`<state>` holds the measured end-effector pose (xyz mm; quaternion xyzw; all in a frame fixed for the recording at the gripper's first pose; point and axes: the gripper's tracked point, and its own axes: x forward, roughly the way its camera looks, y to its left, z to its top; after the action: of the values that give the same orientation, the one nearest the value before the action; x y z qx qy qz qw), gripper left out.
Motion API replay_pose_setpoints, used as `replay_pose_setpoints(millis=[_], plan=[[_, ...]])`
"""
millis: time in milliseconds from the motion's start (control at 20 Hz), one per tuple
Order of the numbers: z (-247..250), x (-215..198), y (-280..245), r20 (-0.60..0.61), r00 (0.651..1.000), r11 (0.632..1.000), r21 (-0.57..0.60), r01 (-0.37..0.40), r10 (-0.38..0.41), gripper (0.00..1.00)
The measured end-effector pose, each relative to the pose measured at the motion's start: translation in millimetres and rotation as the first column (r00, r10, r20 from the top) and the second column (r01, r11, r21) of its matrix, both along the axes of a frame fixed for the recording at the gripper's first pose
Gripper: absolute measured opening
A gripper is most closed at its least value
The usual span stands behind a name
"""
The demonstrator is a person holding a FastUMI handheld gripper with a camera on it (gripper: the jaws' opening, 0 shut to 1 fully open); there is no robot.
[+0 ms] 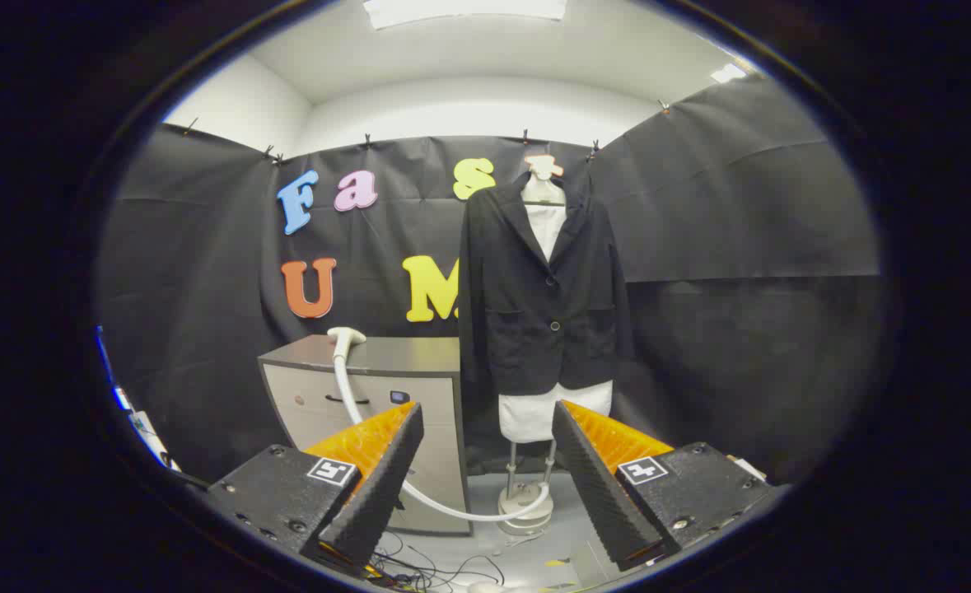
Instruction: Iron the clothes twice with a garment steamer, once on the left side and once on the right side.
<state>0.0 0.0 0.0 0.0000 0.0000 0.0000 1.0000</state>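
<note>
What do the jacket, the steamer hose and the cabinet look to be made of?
Jacket: dark matte woven cloth, soft folds. Steamer hose: pale smooth flexible plastic or rubber, judging by its curve. Cabinet: probably laminated board, flat matte panels. The tongs stand open, well short of all three.

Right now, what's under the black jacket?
A white mannequin torso wears the black jacket; its chest shows at the collar and its bottom below the hem. The rest is covered. The gripper is open, holding nothing.
</note>
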Motion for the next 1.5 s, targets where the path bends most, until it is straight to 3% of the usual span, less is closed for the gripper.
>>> replay_pose_setpoints(millis=[950,1250,1500], plan=[[20,27,7,0.002,1.000,1.000,0.031,-0.001,0.001,1.00],[36,73,35,-0.020,0.997,0.998,0.010,-0.069,0.069,1.00],[52,139,80,-0.047,0.987,0.987,-0.017,-0.157,0.156,1.00]])
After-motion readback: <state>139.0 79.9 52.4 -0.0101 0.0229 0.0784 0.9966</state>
